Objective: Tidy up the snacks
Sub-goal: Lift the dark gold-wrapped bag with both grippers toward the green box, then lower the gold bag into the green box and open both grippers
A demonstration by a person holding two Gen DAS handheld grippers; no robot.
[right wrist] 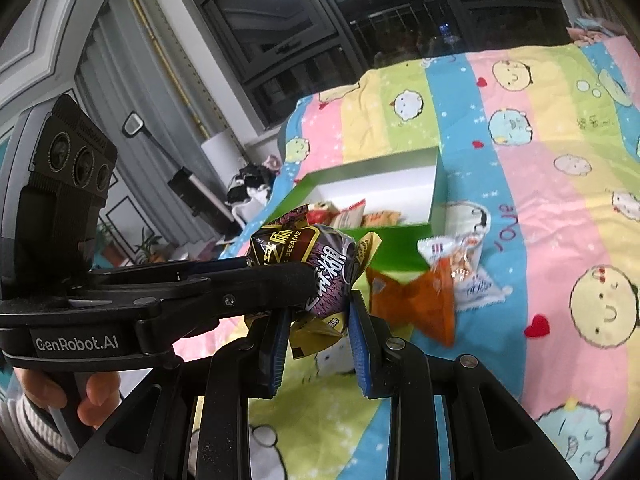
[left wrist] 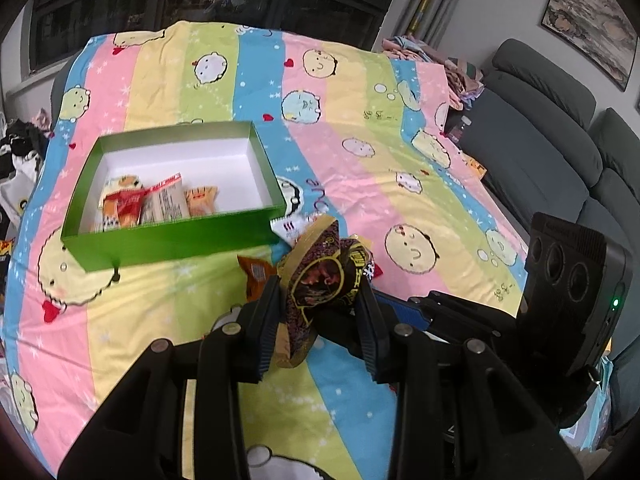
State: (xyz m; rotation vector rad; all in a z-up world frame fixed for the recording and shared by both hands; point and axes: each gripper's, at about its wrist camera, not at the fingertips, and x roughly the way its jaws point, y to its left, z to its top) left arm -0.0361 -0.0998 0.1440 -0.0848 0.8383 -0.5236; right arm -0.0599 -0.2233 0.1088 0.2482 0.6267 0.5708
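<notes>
Both my left claw (left wrist: 320, 312) and right claw (right wrist: 320, 320) pinch one dark sesame packet (left wrist: 320, 276) above the bed (left wrist: 400, 168). The green box (left wrist: 172, 236) sits at eleven o'clock. My left claw hides part of the packet's label.

Sheet (left wrist: 360, 168): printed cloth, matt, soft creases. Box (left wrist: 176, 240): card, glossy green outside w/ slight sheen, plain white matt inside. Packets in box (left wrist: 160, 200): shiny plastic film. Sesame pack (right wrist: 316, 264): glossy crinkled foil-like wrap, purple/brown w/ gold edges. Orange packet (right wrist: 420, 304): glossy film, wrinkled. White packet (right wrist: 460, 256): clear-ish shiny plastic. Left gripper (left wrist: 320, 308) and right gripper (right wrist: 320, 332): black matt plastic frames, small metal screw heads; pads (right wrist: 362, 356) ribbed, rubbery, blue. Sofa (left wrist: 552, 140): grey, matt cloth look.
</notes>
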